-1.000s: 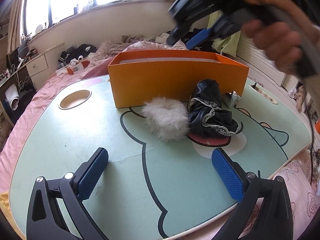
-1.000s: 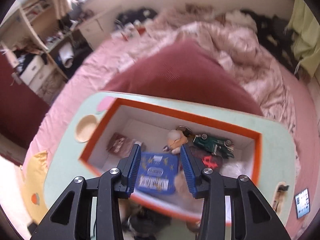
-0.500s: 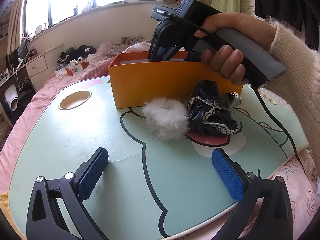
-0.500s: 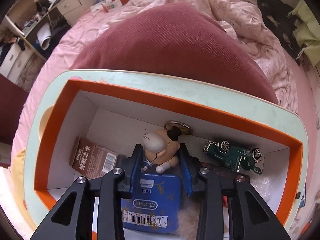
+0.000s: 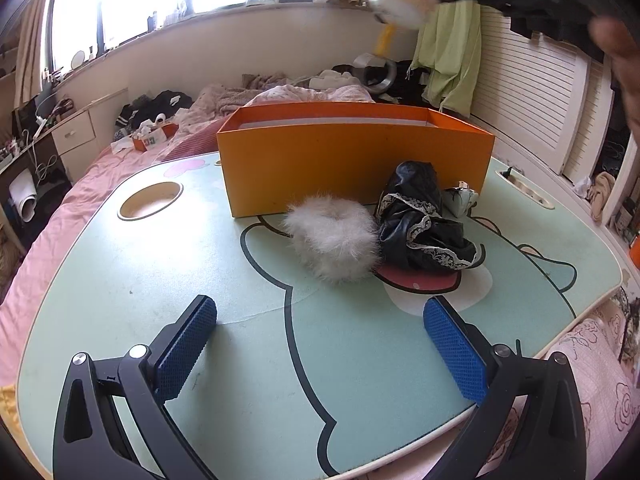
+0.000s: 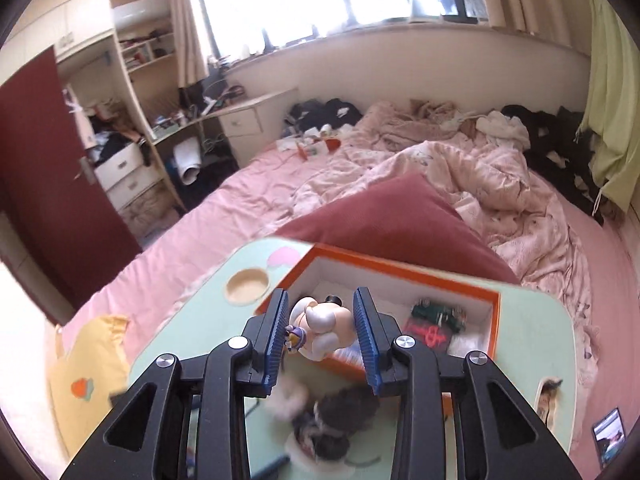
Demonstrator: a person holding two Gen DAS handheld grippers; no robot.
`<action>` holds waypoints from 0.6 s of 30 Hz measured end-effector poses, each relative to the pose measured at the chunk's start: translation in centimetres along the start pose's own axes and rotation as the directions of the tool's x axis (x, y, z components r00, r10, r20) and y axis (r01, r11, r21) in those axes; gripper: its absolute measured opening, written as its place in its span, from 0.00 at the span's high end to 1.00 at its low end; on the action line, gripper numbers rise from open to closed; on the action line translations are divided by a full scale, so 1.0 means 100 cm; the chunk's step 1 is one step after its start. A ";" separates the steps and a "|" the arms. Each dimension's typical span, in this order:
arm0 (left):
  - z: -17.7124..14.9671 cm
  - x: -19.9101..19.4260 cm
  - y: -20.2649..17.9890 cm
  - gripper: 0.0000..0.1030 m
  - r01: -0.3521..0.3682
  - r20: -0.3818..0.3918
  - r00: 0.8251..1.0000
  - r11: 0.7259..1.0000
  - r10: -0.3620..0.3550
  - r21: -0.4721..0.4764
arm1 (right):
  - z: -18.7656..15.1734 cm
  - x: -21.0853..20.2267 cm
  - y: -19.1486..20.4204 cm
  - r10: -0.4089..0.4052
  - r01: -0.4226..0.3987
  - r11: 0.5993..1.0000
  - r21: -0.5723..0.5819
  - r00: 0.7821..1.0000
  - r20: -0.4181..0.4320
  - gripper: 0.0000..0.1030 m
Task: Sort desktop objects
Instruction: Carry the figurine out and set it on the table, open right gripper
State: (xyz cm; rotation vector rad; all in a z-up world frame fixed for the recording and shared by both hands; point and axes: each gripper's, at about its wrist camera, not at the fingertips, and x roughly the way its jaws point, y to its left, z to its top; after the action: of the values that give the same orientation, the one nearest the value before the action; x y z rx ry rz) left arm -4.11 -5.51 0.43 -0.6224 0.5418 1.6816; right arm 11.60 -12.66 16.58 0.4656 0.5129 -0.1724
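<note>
My right gripper point(image 6: 321, 295) is shut on a small cream toy figure point(image 6: 324, 326) and holds it in the air above the orange box point(image 6: 400, 270). The left wrist view shows the same toy figure point(image 5: 400, 2) blurred at the top, high over the orange box point(image 5: 352, 168). A green toy car point(image 6: 436, 314) and a red item point(image 6: 428, 334) lie inside the box. In front of it lie a white fluffy ball point(image 5: 334, 240), a black lace cloth point(image 5: 420, 220) and a small silvery object point(image 5: 460, 200). My left gripper point(image 5: 320, 308) hangs open low over the green table point(image 5: 160, 280), holding nothing.
The table stands on a pink bed with a dark red pillow point(image 6: 400, 216) behind the box. A round cup hole point(image 5: 150, 200) is set in the table's left side and a slot point(image 5: 524, 188) in its right. A phone point(image 6: 608, 438) lies at the right.
The right gripper went down into the box, closed on the toy figure and lifted it out and up. The left gripper has stayed where it was.
</note>
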 end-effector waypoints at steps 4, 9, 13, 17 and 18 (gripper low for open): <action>0.000 0.000 0.001 0.00 0.004 -0.001 1.000 1.000 -0.004 0.003 | -0.039 0.012 -0.006 0.036 -0.035 0.999 0.018 0.994 -0.106 0.69; 0.000 0.000 0.001 0.00 0.007 0.000 1.000 1.000 -0.007 0.006 | -0.071 0.045 -0.022 -0.033 0.046 0.997 0.068 0.983 -0.181 0.96; 0.000 0.000 0.000 0.00 0.009 0.000 1.000 1.000 -0.009 0.009 | -0.084 0.062 -0.037 -0.113 0.131 0.988 0.081 0.973 -0.203 0.96; 0.000 0.000 0.000 0.00 0.014 0.000 1.000 1.000 -0.014 0.012 | -0.094 0.054 -0.047 -0.061 0.079 0.988 0.134 0.989 -0.135 0.95; 0.000 0.000 0.000 0.00 0.014 0.000 1.000 1.000 -0.014 0.013 | -0.094 0.046 -0.048 -0.062 0.075 0.988 0.136 0.993 -0.100 0.93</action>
State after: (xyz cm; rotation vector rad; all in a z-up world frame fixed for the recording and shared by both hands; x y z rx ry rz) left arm -4.14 -5.47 0.42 -0.6155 0.5469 1.6633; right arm 10.18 -12.62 5.14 0.5957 0.6134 -0.2542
